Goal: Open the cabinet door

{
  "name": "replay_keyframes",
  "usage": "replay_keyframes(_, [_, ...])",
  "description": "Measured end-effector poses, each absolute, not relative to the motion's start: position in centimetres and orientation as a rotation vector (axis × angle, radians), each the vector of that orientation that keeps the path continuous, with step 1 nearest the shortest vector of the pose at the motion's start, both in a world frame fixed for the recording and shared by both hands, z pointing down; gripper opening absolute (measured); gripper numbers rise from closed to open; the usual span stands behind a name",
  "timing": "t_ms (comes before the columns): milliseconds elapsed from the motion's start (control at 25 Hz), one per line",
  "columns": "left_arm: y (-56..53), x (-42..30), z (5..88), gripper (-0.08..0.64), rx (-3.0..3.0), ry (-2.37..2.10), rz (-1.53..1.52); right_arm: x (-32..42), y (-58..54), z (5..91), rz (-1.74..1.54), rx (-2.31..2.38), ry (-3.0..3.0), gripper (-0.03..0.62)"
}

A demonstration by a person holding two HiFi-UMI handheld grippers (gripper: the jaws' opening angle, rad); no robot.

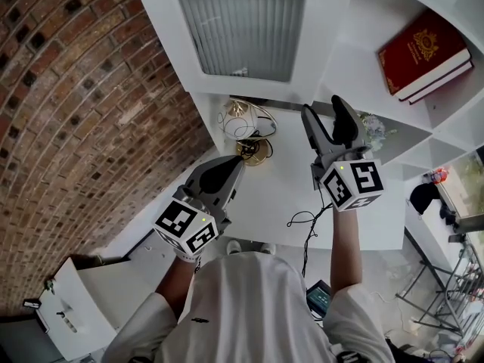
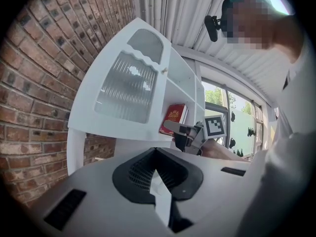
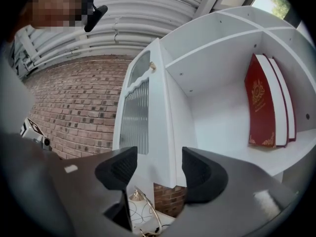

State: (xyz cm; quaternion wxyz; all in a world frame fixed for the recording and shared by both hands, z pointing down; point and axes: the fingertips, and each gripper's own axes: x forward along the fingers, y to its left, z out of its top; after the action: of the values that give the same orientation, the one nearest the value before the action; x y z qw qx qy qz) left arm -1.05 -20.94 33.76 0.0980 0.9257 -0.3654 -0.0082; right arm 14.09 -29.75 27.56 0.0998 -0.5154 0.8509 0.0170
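Door (image 1: 242,21): swung out from the cabinet, its ribbed glass pane turned toward the brick wall (image 1: 76,89). The shelf with the red book (image 1: 423,51) is laid bare.
Right gripper (image 1: 327,112): jaws spread, nothing between the pads. The door's edge is ahead of them and not touching.
Left gripper (image 1: 234,161): jaws pressed together, empty, held low under the door.
Progress: I judge the opening as good as done.
Risk, door: my right gripper is near the free edge, so a careless sweep could knock the door back shut.
Risk, ornament (image 1: 246,123): the wire piece sits just below both grippers. If I drop my hands carelessly, I could snag or tip it.
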Motion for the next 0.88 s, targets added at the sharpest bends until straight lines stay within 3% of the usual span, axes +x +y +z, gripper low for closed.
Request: replay_keyframes(880, [-22.7,-0.9,34.5,0.009,2.739,-1.07,0.037,12.2,-36.0,28.7,-0.04,-1.555,2.555,0.325])
